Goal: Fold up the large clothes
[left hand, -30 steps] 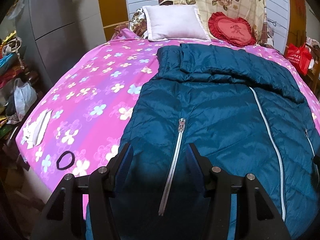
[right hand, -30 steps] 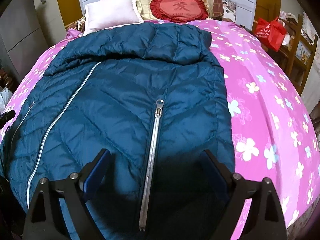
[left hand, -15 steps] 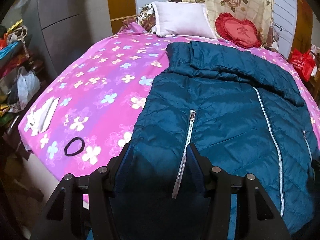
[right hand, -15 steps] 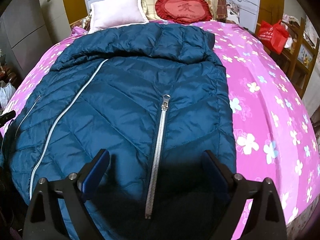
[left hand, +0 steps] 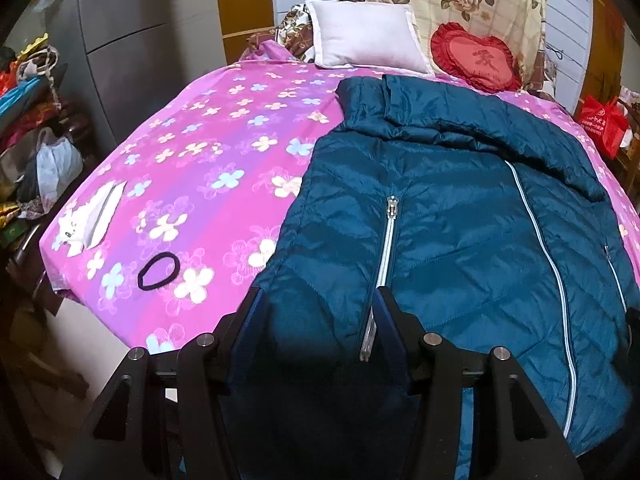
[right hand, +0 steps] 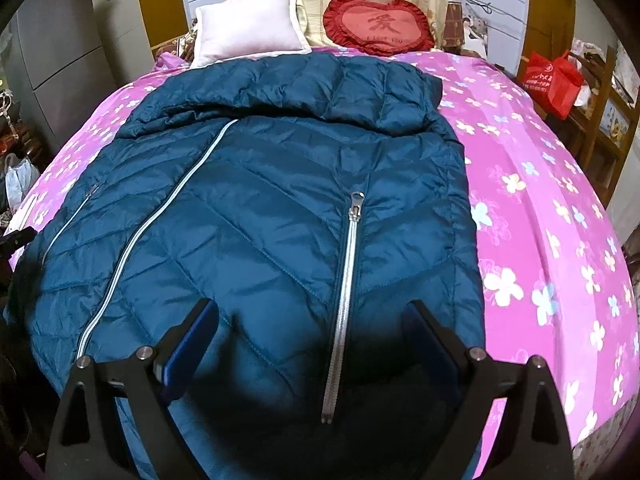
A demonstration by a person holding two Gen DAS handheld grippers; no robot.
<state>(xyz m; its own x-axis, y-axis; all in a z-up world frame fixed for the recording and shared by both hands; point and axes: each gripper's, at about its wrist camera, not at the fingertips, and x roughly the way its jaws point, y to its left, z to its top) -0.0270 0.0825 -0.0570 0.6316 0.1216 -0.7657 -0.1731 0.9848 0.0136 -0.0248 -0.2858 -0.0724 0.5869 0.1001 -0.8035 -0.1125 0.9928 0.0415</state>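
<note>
A dark teal quilted puffer jacket (left hand: 460, 216) lies spread flat on the pink flowered bed (left hand: 208, 160), with silver zippers running down it. It also shows in the right wrist view (right hand: 260, 208). My left gripper (left hand: 318, 312) is open above the jacket's near left hem, next to a pocket zipper (left hand: 382, 256). My right gripper (right hand: 312, 320) is open wide above the near right hem, astride another pocket zipper (right hand: 344, 288). Neither holds anything. The jacket's top part is folded over near the pillows.
A white pillow (left hand: 364, 36) and a red heart cushion (left hand: 476, 56) sit at the bed's head. A black hair tie (left hand: 157, 271) and a white object (left hand: 90, 220) lie on the bed's left. Grey cabinets (left hand: 132, 40) and clutter stand left; a red bag (right hand: 554, 78) right.
Both grippers have drawn back toward the near hem and risen a little, so more of the bed and jacket shows. The jacket has not moved. Both stay open.
</note>
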